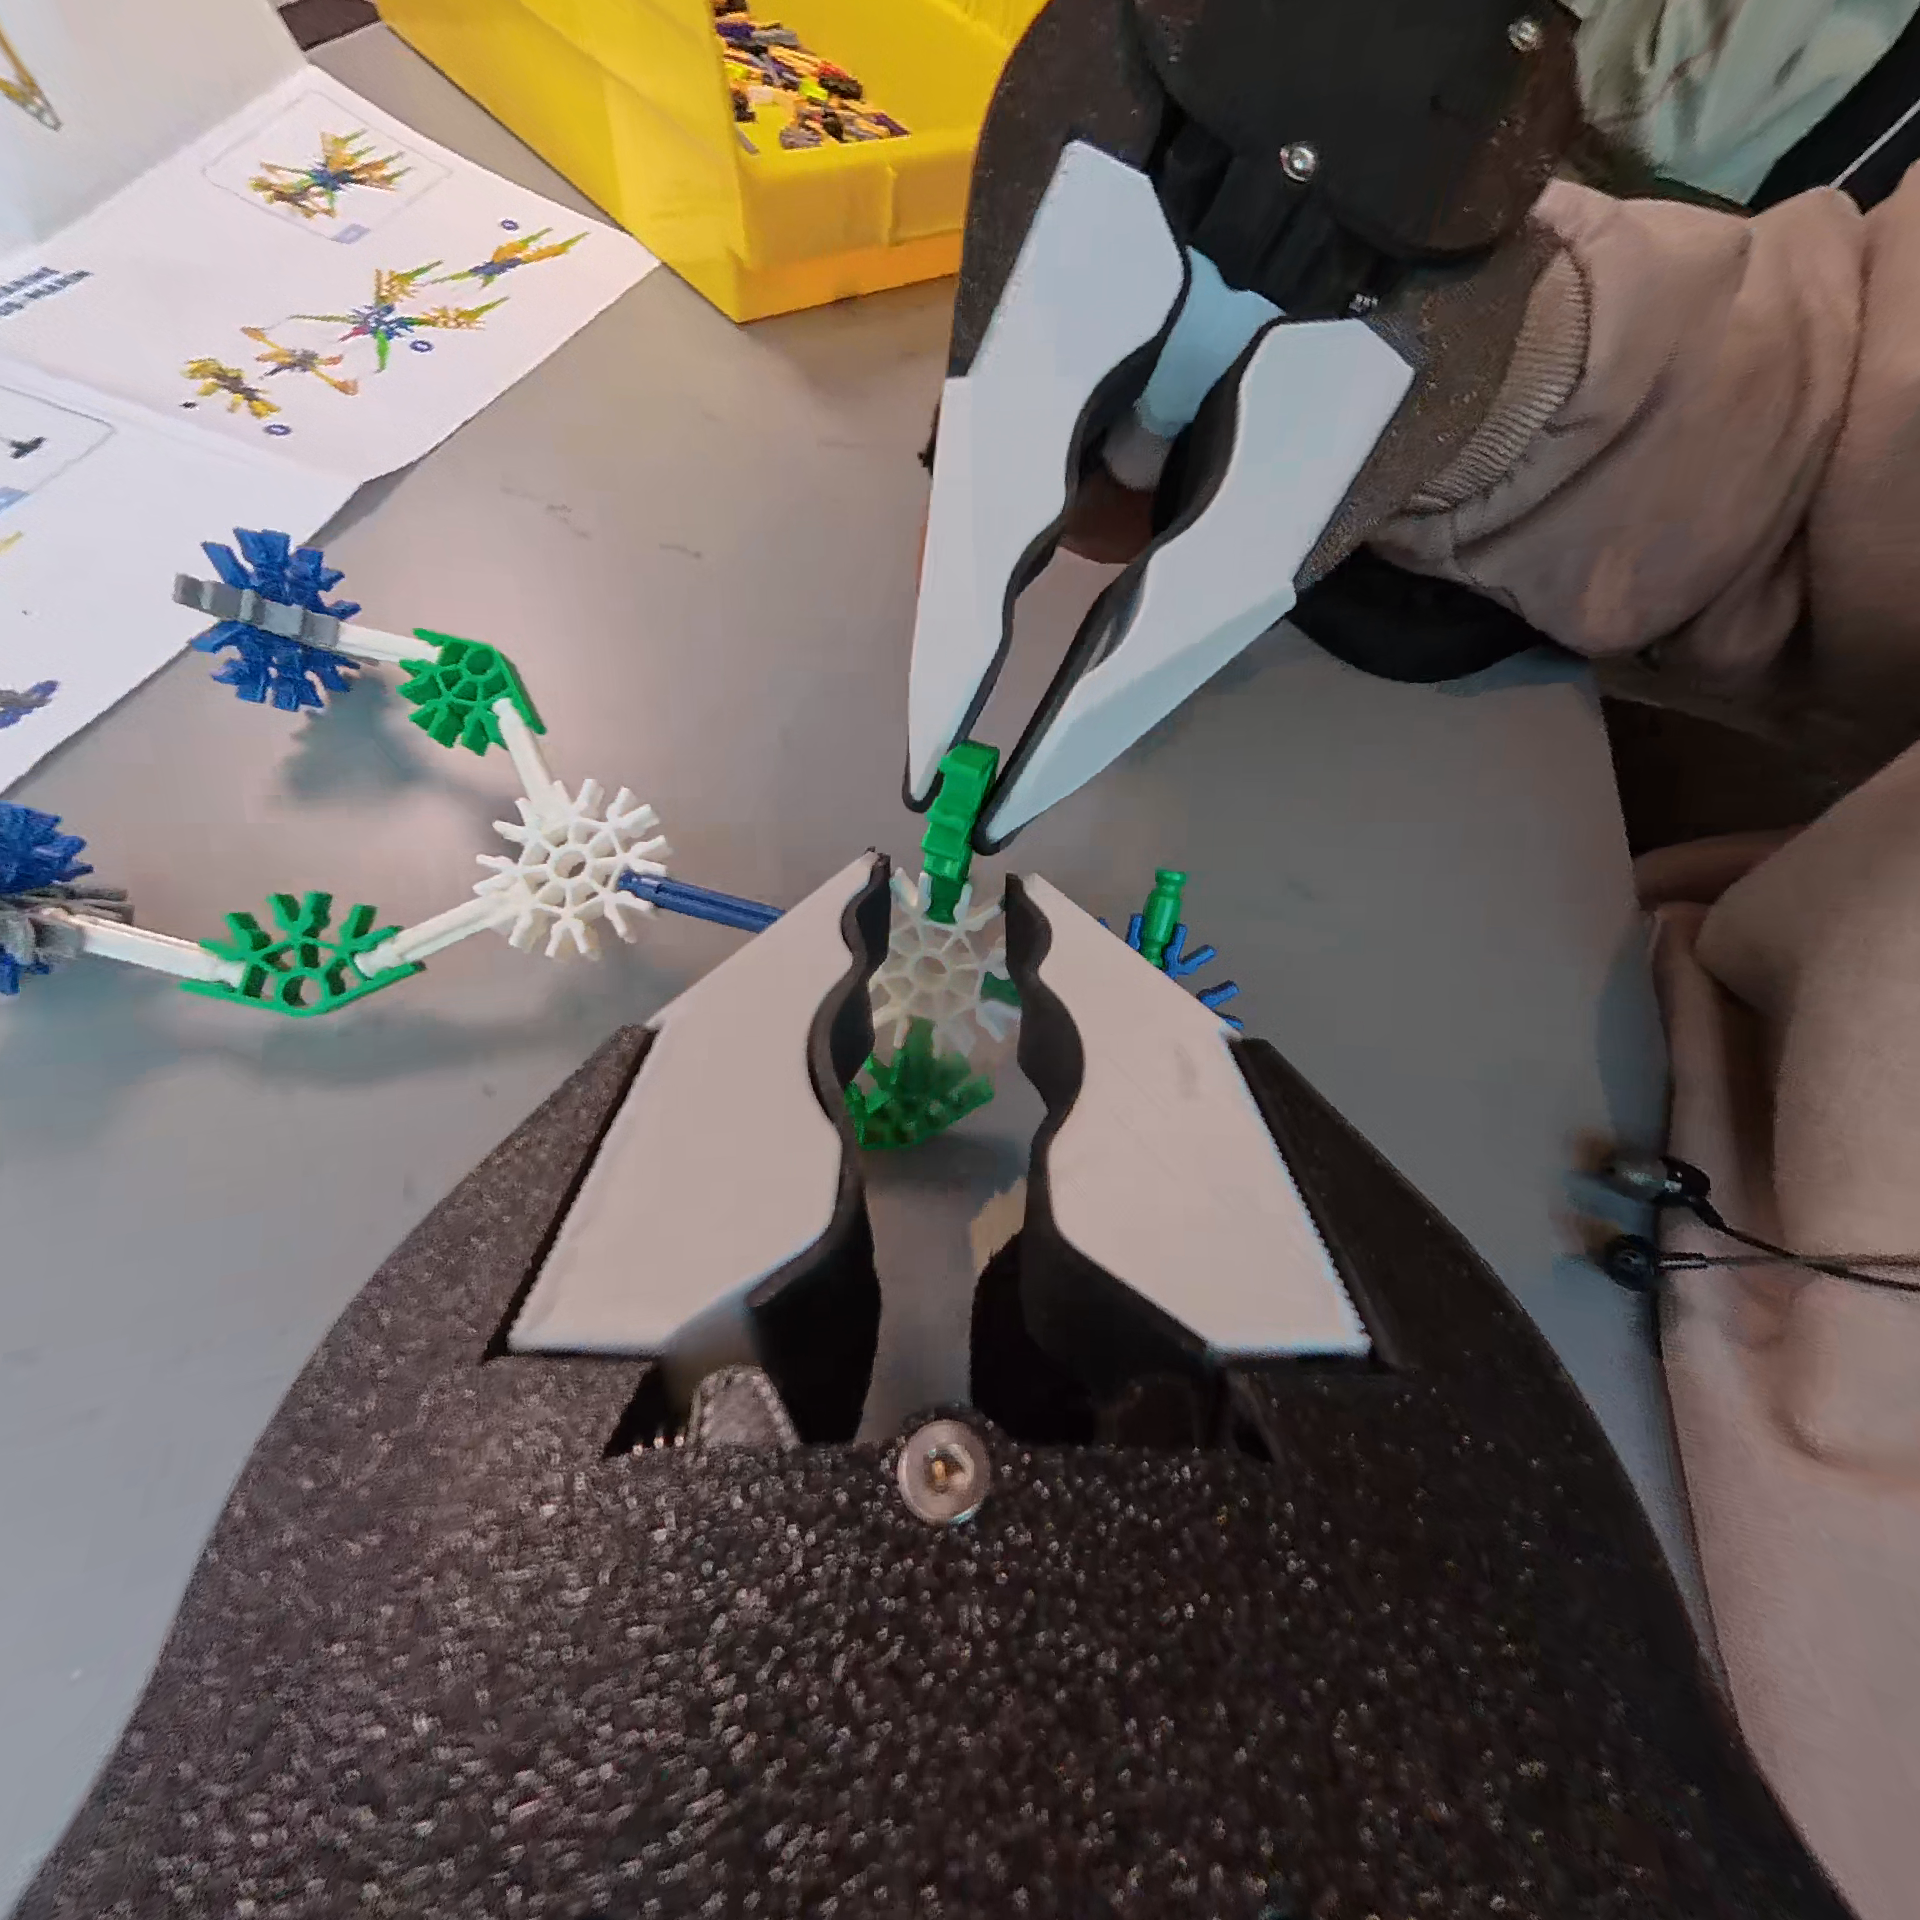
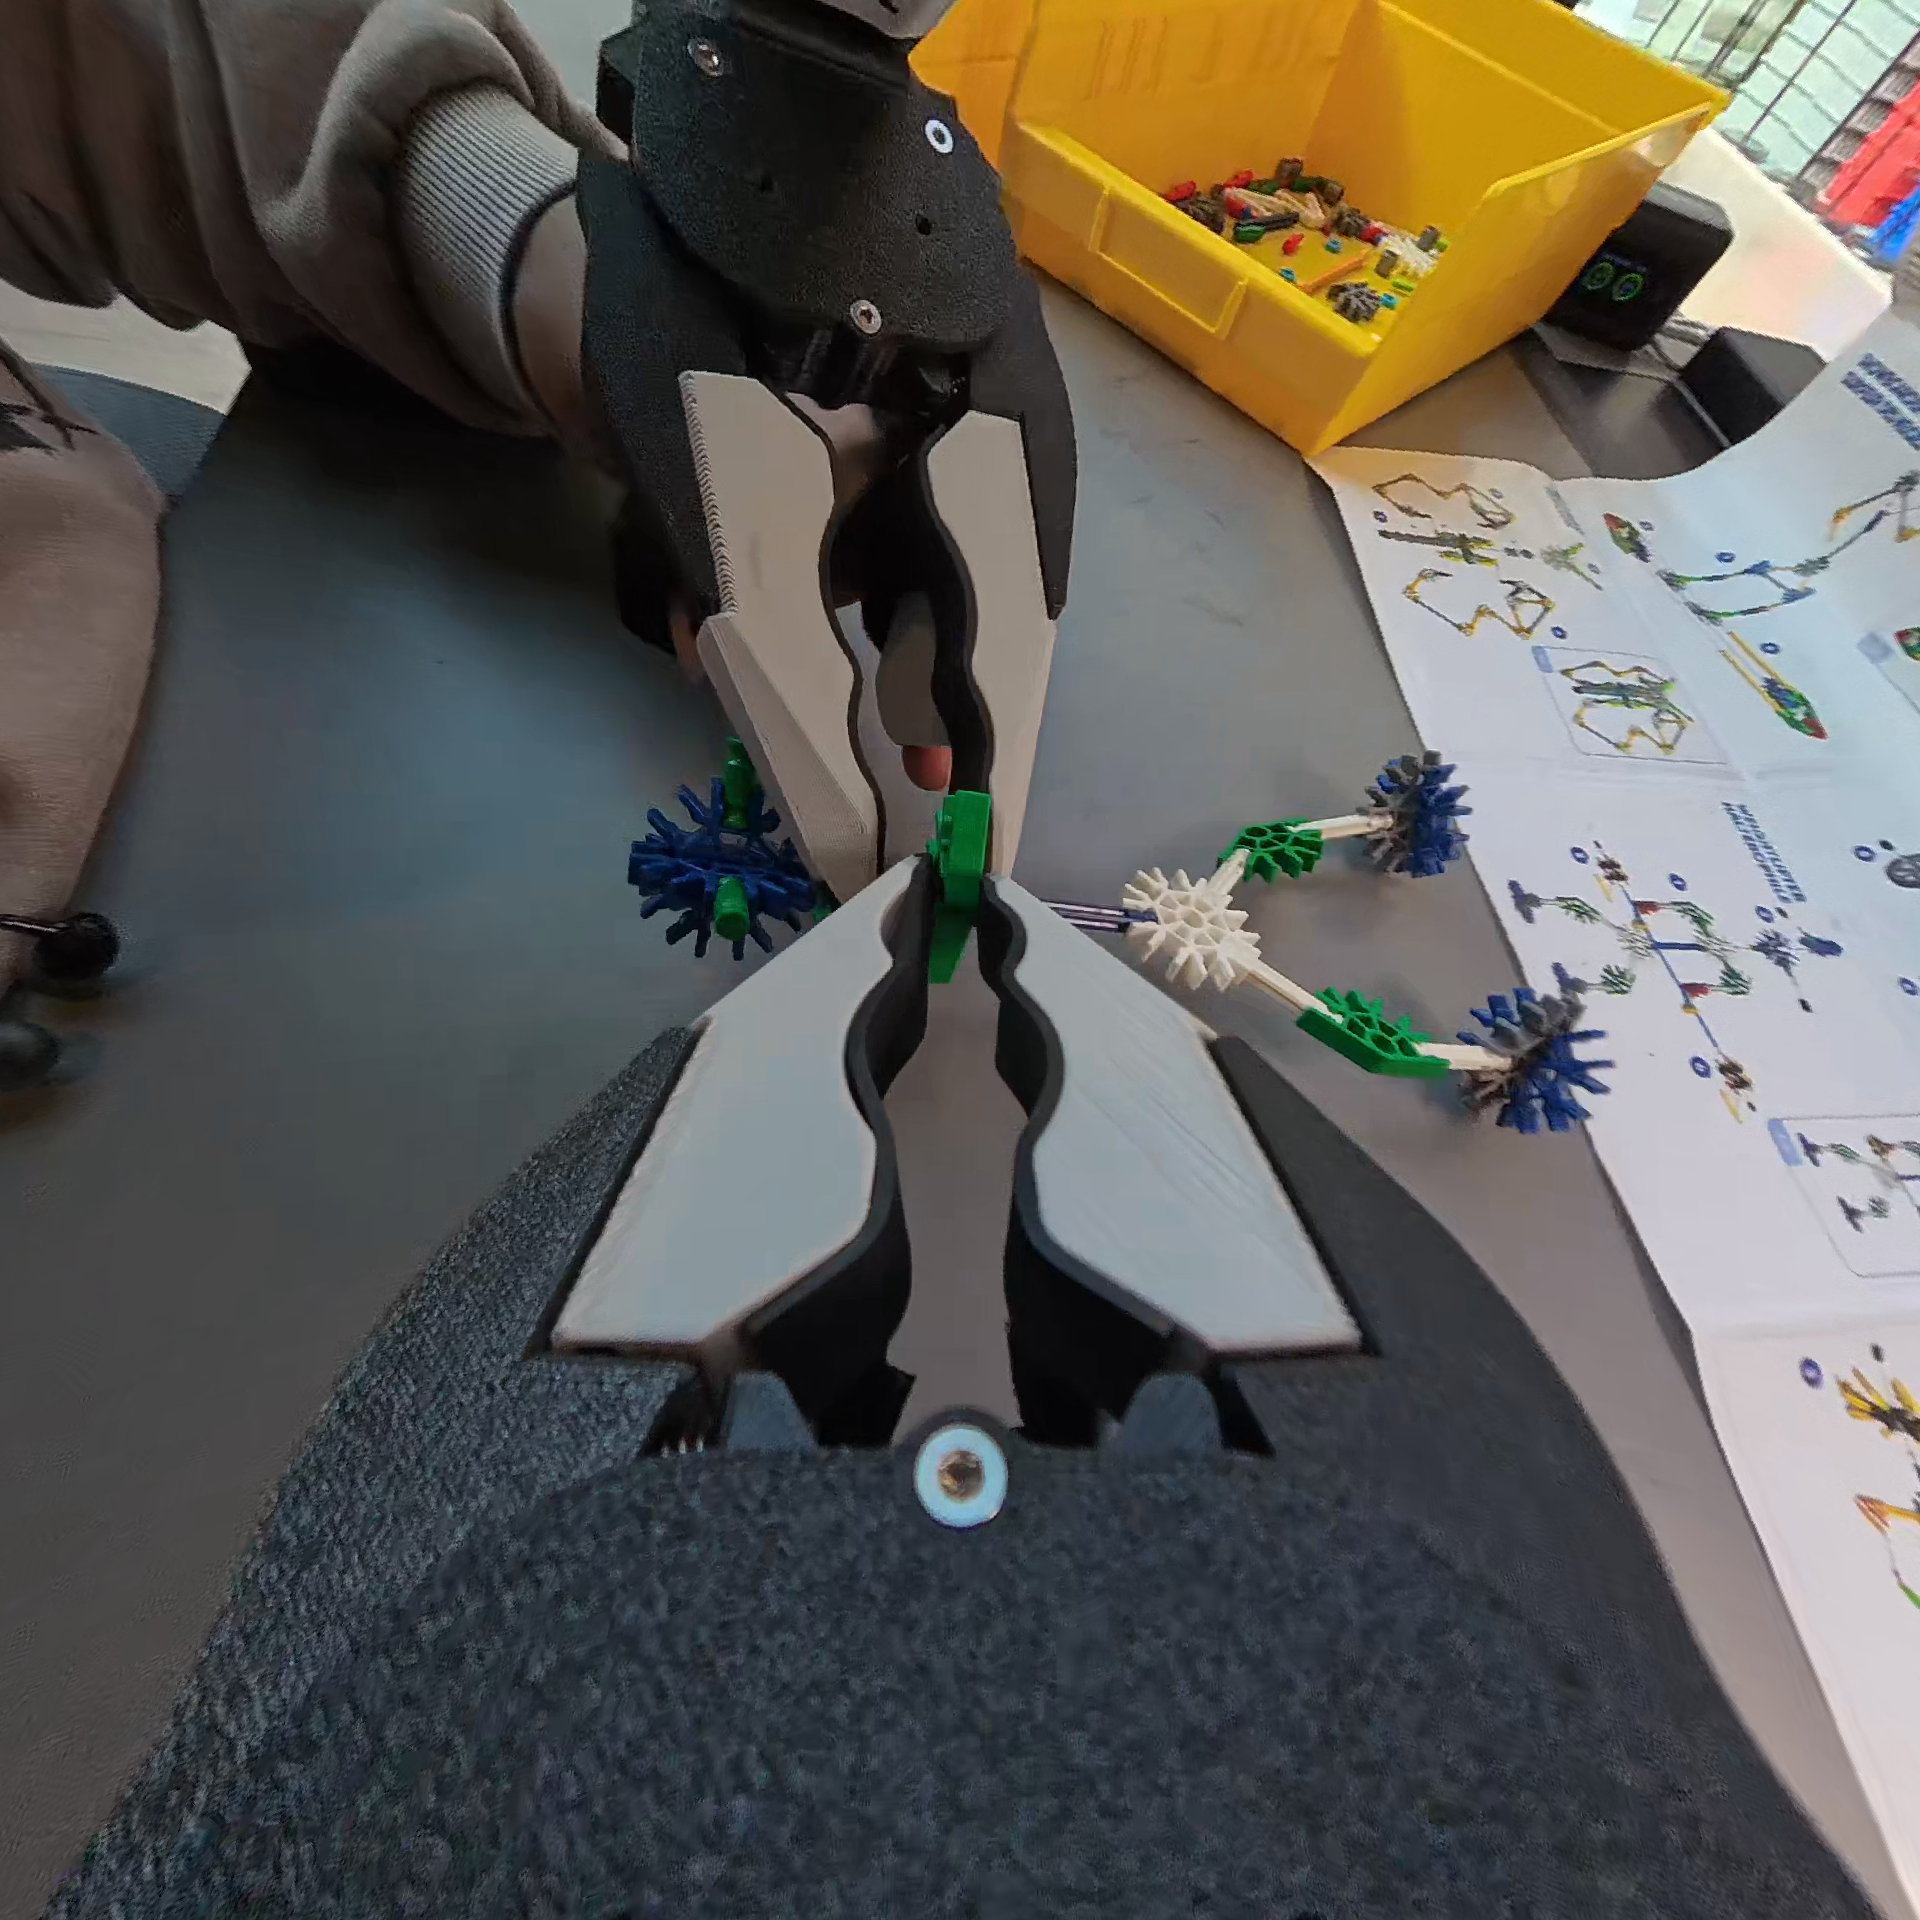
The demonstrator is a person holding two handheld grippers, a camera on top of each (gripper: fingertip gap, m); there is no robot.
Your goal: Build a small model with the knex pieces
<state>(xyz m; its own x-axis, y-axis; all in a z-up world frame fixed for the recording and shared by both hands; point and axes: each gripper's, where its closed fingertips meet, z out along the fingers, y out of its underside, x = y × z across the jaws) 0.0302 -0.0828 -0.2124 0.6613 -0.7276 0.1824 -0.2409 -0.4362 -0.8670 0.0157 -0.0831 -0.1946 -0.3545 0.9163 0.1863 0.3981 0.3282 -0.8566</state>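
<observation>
Left wrist view: in the middle of the frame, the left tool (image 1: pixel 943 883) has its two fingers on either side of a white wheel (image 1: pixel 935 971). The fingers look to be pinching the wheel's rim, but they are not fully closed. A green piece (image 1: pixel 909 1096) hangs under the wheel, above the grey bench (image 1: pixel 727 540).

A short green rod (image 1: pixel 954 831) stands at the top of the wheel. The right tool (image 1: pixel 951 805) comes down from the upper right and grips this rod tight between its tips.

Just right of the wheel, partly hidden by a finger, lies a blue star piece (image 1: pixel 1195 961) with a green rod (image 1: pixel 1166 904) in it.

On the left is a bigger build (image 1: pixel 566 868) lying on the bench. It has a white wheel, white rods, green pieces and blue star ends. A blue rod points from it toward the held wheel.

Paper sheets (image 1: pixel 343 291) with drawings lie in the upper left. A yellow bin (image 1: pixel 665 135) of small parts sits at the top.

In the right wrist view, the right tool (image 2: pixel 958 873) is closed on the green rod (image 2: pixel 956 862) in mid frame. The left tool (image 2: pixel 935 847) reaches down from above. The blue star piece (image 2: pixel 717 883) is to the left, and the build (image 2: pixel 1195 925) to the right.
</observation>
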